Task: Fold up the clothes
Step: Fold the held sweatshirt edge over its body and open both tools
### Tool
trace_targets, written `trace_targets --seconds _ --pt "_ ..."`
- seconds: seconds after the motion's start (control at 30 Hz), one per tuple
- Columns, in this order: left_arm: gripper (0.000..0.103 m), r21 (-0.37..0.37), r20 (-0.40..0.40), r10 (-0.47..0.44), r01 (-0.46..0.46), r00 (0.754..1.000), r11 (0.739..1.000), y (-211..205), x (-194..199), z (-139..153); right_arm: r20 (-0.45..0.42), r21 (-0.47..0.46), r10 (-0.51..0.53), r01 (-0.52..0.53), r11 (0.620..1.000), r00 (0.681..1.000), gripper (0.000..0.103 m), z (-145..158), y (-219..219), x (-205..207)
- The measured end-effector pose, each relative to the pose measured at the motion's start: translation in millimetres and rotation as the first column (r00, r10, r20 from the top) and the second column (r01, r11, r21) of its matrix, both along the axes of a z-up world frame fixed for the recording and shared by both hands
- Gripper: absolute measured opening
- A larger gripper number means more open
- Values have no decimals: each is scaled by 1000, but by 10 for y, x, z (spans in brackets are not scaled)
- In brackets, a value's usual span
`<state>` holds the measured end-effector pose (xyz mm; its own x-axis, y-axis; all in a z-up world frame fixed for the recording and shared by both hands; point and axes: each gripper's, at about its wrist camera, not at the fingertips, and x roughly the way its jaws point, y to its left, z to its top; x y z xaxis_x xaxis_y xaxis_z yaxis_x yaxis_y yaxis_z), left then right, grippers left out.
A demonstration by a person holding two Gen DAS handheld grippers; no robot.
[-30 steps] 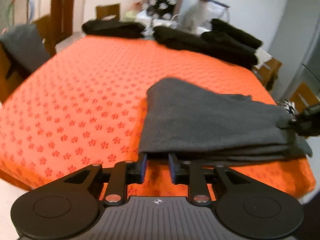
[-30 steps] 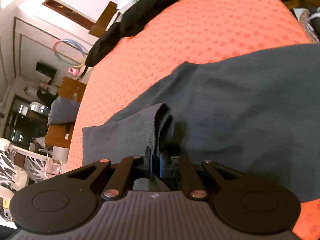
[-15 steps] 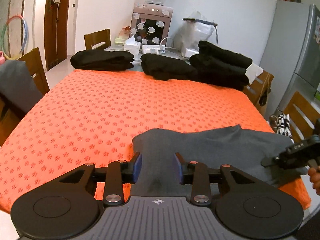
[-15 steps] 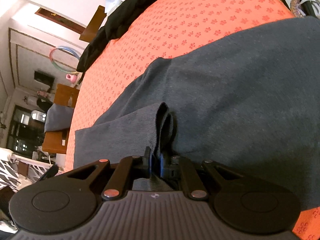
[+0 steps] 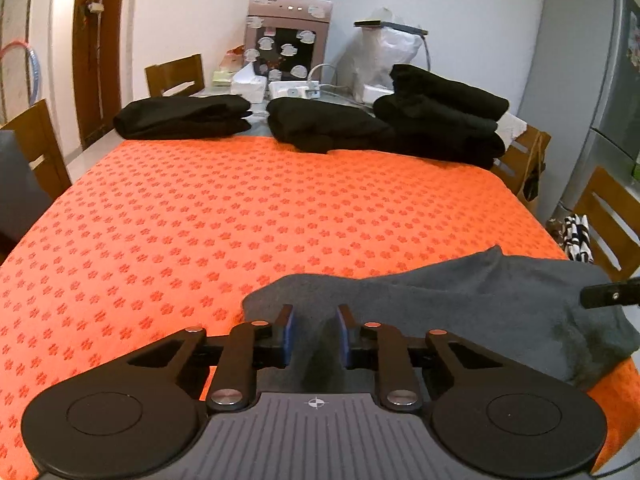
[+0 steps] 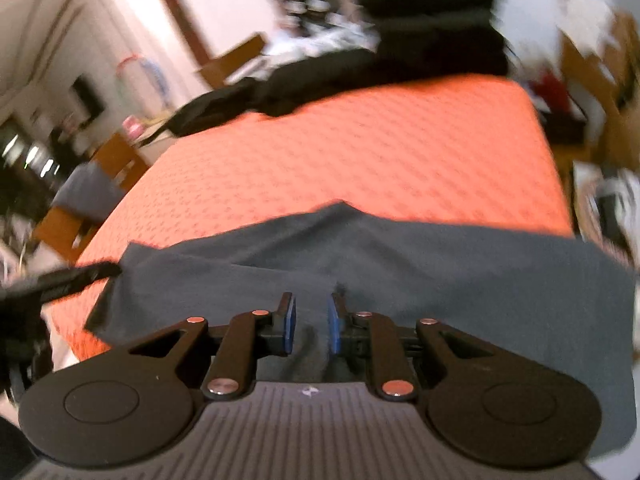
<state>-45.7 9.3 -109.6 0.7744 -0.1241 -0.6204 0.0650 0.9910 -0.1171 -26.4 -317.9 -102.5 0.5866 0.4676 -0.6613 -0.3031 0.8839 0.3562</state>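
A dark grey garment point(image 5: 460, 300) lies folded along the near edge of the orange tablecloth point(image 5: 240, 208). My left gripper point(image 5: 316, 332) is at its left end; its jaws are closing, the blue pads stand apart, and cloth lies between them without being pinched. My right gripper point(image 6: 311, 326) is over the garment point(image 6: 400, 256) further right. Its jaws are opening, and a low ridge of cloth sits loose between the pads. The right gripper's fingers point(image 5: 608, 294) show at the right edge of the left wrist view. The right wrist view is blurred.
Three piles of folded black clothes point(image 5: 180, 116) point(image 5: 320, 128) point(image 5: 440, 120) line the table's far edge. Wooden chairs stand around it, one at the left with a grey garment point(image 5: 16, 184) over it. A fridge point(image 5: 600, 100) stands at the right.
The left gripper drew back to the near edge, so the garment now looks lower and flatter. The right gripper rolled towards level and its pads parted from the fold they pinched.
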Motion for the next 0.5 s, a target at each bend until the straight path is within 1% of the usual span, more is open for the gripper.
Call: trace_targets --seconds 0.07,0.13,0.23,0.3,0.33,0.43,0.5 --pt "24 10 -6 -6 6 1000 1000 -15 58 -47 26 -50 52 -51 997 998 24 -29 170 30" --pt "24 19 -24 -4 4 1000 1000 -16 120 -112 40 -96 82 -78 992 996 24 -110 305 76" --pt "22 37 -61 -6 9 998 999 -11 196 -234 37 -157 107 -100 983 994 24 -265 395 117" --pt "21 47 -62 -2 5 998 999 -21 205 -262 55 -187 128 -115 976 990 24 -355 424 107" --pt "21 45 -62 5 -2 998 999 -21 204 -260 61 -196 135 -121 973 989 24 -353 431 103" --pt "21 -29 -52 61 -63 997 998 25 148 -131 52 -222 149 -134 966 987 24 -286 457 92" --pt "21 -59 -32 58 -60 998 996 58 46 -50 61 -221 156 -140 965 986 26 -213 457 27"
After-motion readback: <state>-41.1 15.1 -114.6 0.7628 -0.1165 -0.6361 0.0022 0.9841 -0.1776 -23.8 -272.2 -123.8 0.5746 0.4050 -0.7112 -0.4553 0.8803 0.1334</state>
